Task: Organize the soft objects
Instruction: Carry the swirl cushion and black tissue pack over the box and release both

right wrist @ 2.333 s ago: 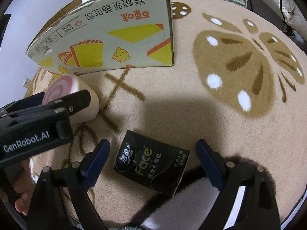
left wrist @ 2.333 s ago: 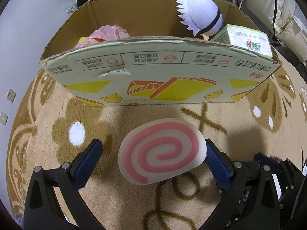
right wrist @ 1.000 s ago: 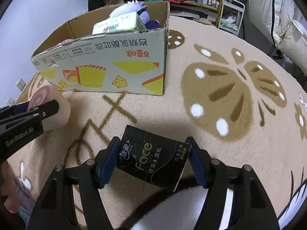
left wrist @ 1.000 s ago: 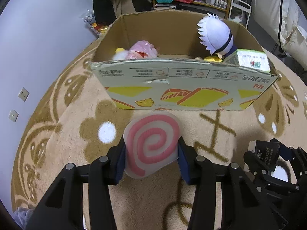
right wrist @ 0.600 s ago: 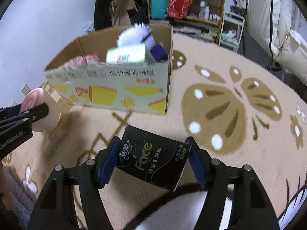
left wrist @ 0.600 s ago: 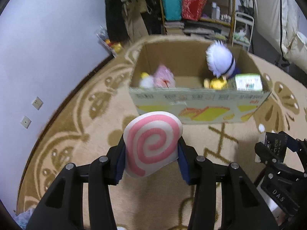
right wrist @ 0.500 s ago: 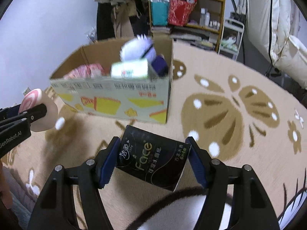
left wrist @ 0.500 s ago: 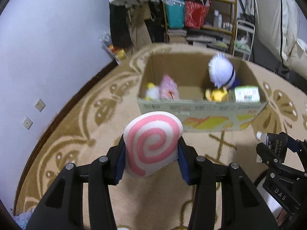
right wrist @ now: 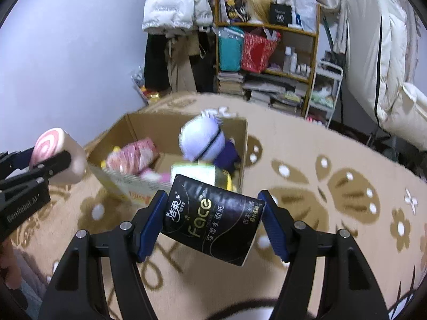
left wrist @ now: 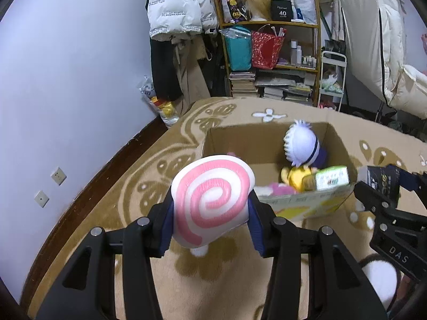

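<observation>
My left gripper [left wrist: 210, 224] is shut on a pink-and-white swirl cushion [left wrist: 210, 200] and holds it in the air in front of the open cardboard box [left wrist: 267, 136]. My right gripper [right wrist: 212, 222] is shut on a black tissue pack [right wrist: 210, 218], held above the rug near the box's [right wrist: 149, 122] near right corner. The box holds a white-haired plush doll [left wrist: 301, 144], a green tissue pack [left wrist: 327, 178], a yellow toy [left wrist: 292, 174] and a pink soft item [right wrist: 133, 154]. The cushion [right wrist: 53, 144] also shows at the left of the right wrist view.
A tan rug [right wrist: 333, 165] with brown flower patterns covers the floor. A shelf [left wrist: 269, 61] with bags and books stands behind the box, with hanging coats [left wrist: 173, 13] to its left. A purple wall [left wrist: 66, 80] runs along the left. White bedding [left wrist: 387, 53] is at the right.
Both grippers closed on their objects on the rug and then rose. The box now appears lower and farther, with its inside in view.
</observation>
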`<state>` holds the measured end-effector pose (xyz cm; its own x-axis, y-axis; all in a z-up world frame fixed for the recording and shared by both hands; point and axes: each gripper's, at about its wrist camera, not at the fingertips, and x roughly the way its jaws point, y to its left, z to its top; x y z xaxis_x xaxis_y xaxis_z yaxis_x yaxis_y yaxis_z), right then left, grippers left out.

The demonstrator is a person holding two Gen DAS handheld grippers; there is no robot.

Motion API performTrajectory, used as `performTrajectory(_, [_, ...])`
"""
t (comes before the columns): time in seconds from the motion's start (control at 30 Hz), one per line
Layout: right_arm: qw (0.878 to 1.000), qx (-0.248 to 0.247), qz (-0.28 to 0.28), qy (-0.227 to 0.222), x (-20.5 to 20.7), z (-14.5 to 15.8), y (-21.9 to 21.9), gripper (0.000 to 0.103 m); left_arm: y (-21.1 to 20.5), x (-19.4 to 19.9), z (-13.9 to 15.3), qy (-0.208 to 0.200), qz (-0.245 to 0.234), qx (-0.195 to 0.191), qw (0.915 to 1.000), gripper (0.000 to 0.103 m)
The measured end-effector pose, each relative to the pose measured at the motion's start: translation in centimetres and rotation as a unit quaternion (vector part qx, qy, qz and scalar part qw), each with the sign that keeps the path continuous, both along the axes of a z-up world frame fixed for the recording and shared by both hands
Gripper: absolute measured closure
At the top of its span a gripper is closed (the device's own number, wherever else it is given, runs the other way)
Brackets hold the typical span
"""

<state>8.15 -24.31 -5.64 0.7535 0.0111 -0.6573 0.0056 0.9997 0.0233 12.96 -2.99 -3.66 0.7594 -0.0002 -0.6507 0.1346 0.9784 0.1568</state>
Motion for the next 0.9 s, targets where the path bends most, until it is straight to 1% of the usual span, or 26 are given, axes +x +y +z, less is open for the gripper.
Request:
performTrajectory(0.1, [1.0,-0.008,0.009,-0.019,1.1,1.0,0.3,0.03,-0.5,0.4,0.7,-0.023,0.007,0.019,0.9995,0.057])
performTrajectory(0.13, [0.999,-0.013,0.015,-0.027,1.6,1.3,0.4,0.03,-0.4,0.5,1.0,-0.031,0.011,0.018,0.9993,0.057])
performTrajectory(0.23, [0.998,-0.031,0.025,-0.044,2.7,2.0,0.8,0.03,-0.1,1.4,1.7,-0.037,0.018,0.001,0.9992,0.057])
performTrajectory(0.37, [0.997,-0.04,0.032,-0.06,4.5,2.7,0.9,0.03,0.3,3.0,2.1,-0.041,0.023,0.007,0.9989,0.057])
performTrajectory(0.5, [0.996,-0.043,0.036,-0.073,5.8,3.0,1.0,0.03,0.4,4.2,2.2,-0.046,0.022,0.003,0.9987,0.057])
performTrajectory(0.7, [0.993,-0.04,0.047,-0.1,7.2,3.4,1.5,0.03,0.0,5.3,1.5,-0.061,0.009,0.006,0.9981,0.056])
performTrajectory(0.83, [0.992,-0.056,0.053,-0.103,7.6,2.7,2.2,0.03,-0.3,5.8,0.8,-0.058,0.005,-0.004,0.9983,0.055])
performTrajectory(0.9, [0.992,-0.052,0.059,-0.096,7.9,2.1,2.3,0.03,-0.7,6.1,0.1,-0.054,0.003,0.0,0.9985,0.054])
